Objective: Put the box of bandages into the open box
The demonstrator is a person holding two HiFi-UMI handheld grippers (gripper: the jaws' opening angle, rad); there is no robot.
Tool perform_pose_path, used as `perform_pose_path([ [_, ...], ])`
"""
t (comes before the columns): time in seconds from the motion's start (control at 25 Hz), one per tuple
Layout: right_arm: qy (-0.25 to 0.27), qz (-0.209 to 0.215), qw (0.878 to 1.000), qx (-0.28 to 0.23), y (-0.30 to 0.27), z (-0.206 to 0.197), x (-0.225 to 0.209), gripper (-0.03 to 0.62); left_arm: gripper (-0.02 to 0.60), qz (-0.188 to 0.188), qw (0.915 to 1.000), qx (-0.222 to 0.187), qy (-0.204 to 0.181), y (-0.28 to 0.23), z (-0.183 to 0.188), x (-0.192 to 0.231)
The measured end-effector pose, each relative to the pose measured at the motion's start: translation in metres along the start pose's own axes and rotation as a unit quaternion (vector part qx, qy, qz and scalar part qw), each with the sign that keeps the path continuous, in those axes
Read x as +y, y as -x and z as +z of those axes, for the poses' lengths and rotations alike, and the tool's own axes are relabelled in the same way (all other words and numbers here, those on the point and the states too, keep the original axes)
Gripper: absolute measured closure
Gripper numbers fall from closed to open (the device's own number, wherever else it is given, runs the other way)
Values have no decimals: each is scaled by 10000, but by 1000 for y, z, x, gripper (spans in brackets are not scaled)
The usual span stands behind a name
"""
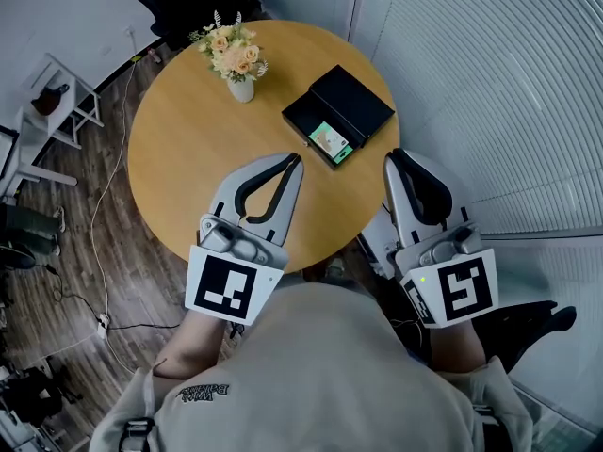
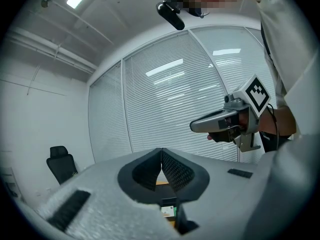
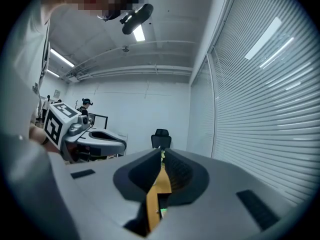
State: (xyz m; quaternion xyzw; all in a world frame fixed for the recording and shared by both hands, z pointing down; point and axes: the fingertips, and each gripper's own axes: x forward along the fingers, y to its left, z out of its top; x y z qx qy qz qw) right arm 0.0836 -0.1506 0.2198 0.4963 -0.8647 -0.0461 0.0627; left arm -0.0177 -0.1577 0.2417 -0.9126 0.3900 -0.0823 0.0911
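Finds the small white-and-green box of bandages (image 1: 330, 141) lying inside the flat black open box (image 1: 303, 118), at its near end, on the round wooden table (image 1: 188, 158). Holds the grey left gripper (image 1: 298, 158) and grey right gripper (image 1: 394, 155) near the table's near edge, apart from the box, both with jaws pressed together, empty.

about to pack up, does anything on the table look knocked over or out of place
Nothing stands out. The flower vase stands upright, the open black box sits flat on the table, and the box of bandages seems to lie inside its near end. The left claw and right claw are shut, empty.
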Motion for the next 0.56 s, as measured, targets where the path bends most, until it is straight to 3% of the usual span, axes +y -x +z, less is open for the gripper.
perform_pose_path([
  [0.56,7,-15,10000,7,3,2,4,551,558,-49,10000,5,5,6,1,-1],
])
